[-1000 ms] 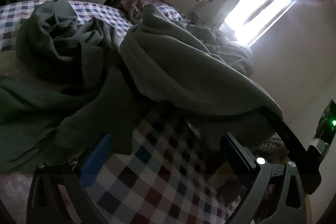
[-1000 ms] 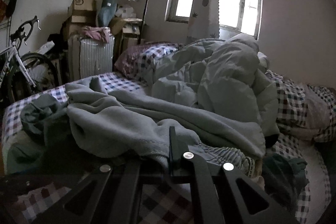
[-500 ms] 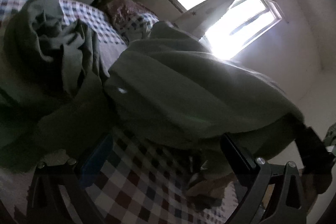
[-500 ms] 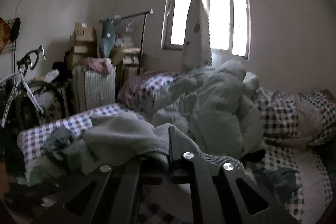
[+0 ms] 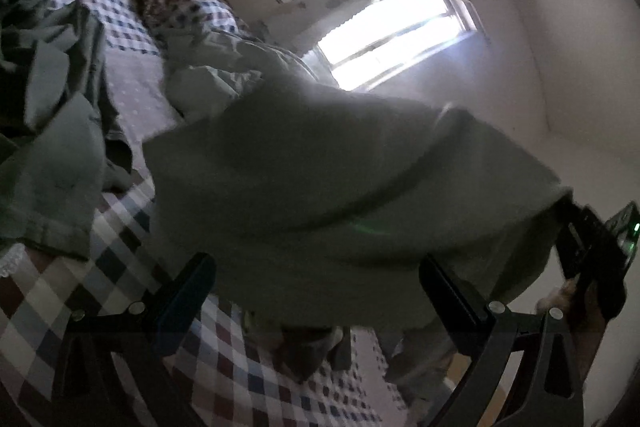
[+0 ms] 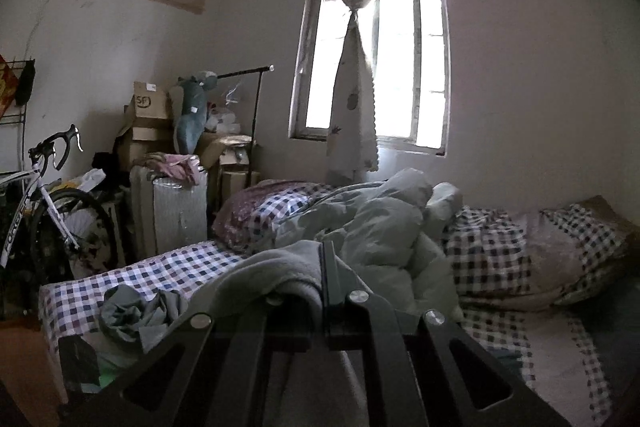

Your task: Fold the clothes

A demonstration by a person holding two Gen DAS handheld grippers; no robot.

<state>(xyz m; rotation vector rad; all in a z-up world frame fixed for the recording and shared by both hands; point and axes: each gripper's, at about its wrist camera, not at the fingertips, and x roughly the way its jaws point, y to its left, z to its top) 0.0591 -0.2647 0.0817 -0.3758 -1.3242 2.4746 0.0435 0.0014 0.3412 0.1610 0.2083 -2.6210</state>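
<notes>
A grey-green sweatshirt (image 5: 320, 179) hangs in the air above the checked bed sheet (image 5: 60, 299), blurred from motion. My right gripper (image 6: 325, 255) is shut on its edge, and the fabric (image 6: 264, 275) drapes over the left finger. From the left wrist view that same right gripper (image 5: 592, 255) holds the cloth's right corner, with a hand below it. Just under the hanging cloth, my left gripper (image 5: 316, 263) stands open and holds nothing. A second, darker green garment (image 5: 52, 147) lies crumpled on the bed to the left, seen as a crumpled garment (image 6: 132, 311) in the right wrist view.
A pale bunched duvet (image 6: 380, 227) and checked pillows (image 6: 500, 259) fill the far half of the bed. Beyond the bed's left end stand a bicycle (image 6: 44, 195), a ribbed suitcase (image 6: 176, 215) and stacked boxes (image 6: 148, 123). A bright window (image 6: 372, 67) is behind.
The right gripper has risen well above the bed, pulling the sweatshirt up off the pile. The left gripper has tilted upward under the cloth and stayed open.
</notes>
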